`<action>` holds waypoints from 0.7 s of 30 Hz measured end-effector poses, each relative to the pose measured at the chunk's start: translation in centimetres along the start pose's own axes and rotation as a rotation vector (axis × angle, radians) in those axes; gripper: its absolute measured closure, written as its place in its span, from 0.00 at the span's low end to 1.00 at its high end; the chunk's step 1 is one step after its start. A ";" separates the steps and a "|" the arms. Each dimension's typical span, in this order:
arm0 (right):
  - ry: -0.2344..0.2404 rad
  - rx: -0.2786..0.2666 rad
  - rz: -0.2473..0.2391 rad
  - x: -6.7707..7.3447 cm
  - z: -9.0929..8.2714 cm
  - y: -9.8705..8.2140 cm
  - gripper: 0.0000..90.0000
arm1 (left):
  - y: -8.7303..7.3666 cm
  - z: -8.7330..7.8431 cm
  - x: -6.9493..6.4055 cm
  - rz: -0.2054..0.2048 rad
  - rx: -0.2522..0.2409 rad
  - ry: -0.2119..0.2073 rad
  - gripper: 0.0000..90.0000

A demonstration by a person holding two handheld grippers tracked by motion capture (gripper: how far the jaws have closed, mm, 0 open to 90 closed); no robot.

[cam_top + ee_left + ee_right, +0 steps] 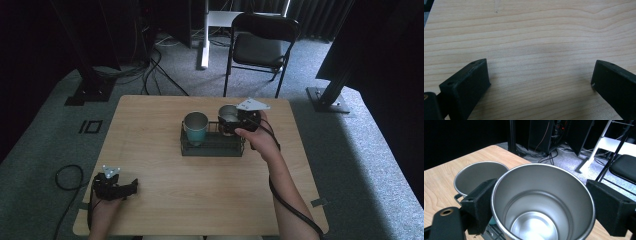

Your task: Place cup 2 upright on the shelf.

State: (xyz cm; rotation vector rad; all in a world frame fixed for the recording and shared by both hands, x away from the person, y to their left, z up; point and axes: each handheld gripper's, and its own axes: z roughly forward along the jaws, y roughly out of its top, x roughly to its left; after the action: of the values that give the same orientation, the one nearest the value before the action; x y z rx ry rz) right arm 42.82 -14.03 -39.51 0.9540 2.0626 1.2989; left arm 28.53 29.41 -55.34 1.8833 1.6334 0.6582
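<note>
Standing in rack, two cups (steel)

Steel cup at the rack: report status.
Right gripper jaws astride steel cup, grip unconfirmed. Cup at right end of wire rack, teal cup beside it. Left gripper open, idle on table.

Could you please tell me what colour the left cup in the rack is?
Teal with a silver rim, clearest in the high view.

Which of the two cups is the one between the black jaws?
The silver cup at the rack's right end: the right gripper has its jaws on either side of it. The other cup, teal outside, stands free at the left.
</note>
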 end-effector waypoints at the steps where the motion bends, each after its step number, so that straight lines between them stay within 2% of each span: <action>1: 0.002 0.002 -0.001 0.0 0.1 -0.1 0.15 | 0.0 0.0 0.0 0.000 0.000 0.000 0.02; 9: 0.004 0.032 0.000 0.2 1.4 -1.4 0.15 | 0.0 0.0 0.0 0.000 0.000 0.000 0.02; 15: 0.004 0.033 0.009 0.4 2.5 -2.6 0.15 | 0.0 0.0 0.0 0.001 0.001 0.000 0.02; 21: 0.003 0.058 -0.003 0.6 3.4 -3.4 0.15 | 0.0 0.0 0.0 0.000 0.001 0.000 0.02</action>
State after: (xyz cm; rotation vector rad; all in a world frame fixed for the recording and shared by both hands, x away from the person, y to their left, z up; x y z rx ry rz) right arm 43.97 -12.66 -44.07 0.9749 2.1134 1.2452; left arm 28.53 29.41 -55.34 1.8842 1.6333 0.6578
